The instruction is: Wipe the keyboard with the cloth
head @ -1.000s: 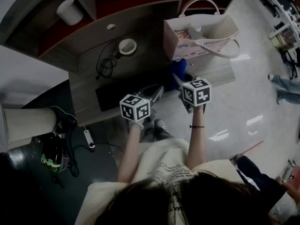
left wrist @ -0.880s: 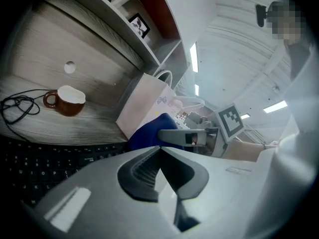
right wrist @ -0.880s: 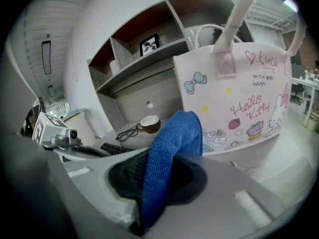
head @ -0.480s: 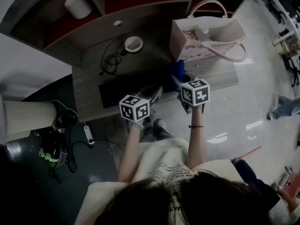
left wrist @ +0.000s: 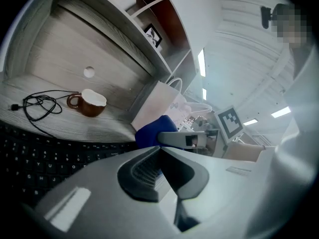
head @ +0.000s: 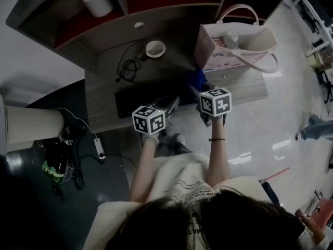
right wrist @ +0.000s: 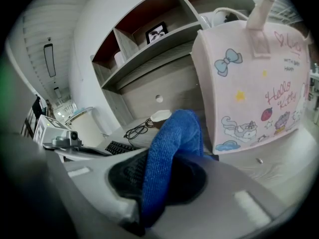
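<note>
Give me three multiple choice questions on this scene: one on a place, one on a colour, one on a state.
1. Where is the mug? A) floor B) desk, beyond the keyboard, beside the cable C) on the keyboard
2. What colour is the cloth? A) white B) blue C) red
3. How is the right gripper? A) open, empty B) shut, empty C) shut on the cloth
Answers: B, head view shows it past the keyboard; B, plainly blue in the right gripper view; C, cloth is pinched between its jaws.
</note>
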Demonstrator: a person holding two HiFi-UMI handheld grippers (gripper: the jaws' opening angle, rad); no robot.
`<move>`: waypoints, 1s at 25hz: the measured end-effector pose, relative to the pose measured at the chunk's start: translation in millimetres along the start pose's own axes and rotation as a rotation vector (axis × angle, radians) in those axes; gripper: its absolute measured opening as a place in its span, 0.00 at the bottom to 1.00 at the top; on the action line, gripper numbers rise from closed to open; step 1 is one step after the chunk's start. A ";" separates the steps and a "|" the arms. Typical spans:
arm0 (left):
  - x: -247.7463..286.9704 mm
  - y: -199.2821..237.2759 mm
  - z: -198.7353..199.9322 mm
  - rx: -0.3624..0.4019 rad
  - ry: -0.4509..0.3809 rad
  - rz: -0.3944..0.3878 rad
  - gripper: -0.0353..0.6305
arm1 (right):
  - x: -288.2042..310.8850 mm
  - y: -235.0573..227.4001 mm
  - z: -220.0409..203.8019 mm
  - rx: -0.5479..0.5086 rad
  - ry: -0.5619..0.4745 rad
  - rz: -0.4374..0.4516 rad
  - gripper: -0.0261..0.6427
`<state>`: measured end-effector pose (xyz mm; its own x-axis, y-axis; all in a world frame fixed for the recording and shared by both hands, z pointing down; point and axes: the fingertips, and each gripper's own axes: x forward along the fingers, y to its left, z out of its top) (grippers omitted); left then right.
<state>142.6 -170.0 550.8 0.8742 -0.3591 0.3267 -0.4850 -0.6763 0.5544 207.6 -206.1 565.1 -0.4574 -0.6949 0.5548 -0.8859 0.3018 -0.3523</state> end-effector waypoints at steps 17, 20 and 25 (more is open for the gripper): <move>-38.0 25.3 0.9 -0.022 -0.019 0.039 0.06 | 27.8 38.0 -7.8 0.005 0.031 0.032 0.13; -43.7 27.3 1.3 -0.020 -0.022 0.041 0.06 | 30.7 44.1 -7.9 0.002 0.033 0.036 0.13; -52.6 33.9 2.5 -0.023 -0.030 0.049 0.06 | 37.8 53.7 -8.5 -0.006 0.041 0.045 0.13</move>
<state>80.2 -175.6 550.6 0.8494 -0.4109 0.3311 -0.5275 -0.6423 0.5561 142.1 -210.7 573.5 -0.4992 -0.6536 0.5688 -0.8649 0.3360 -0.3730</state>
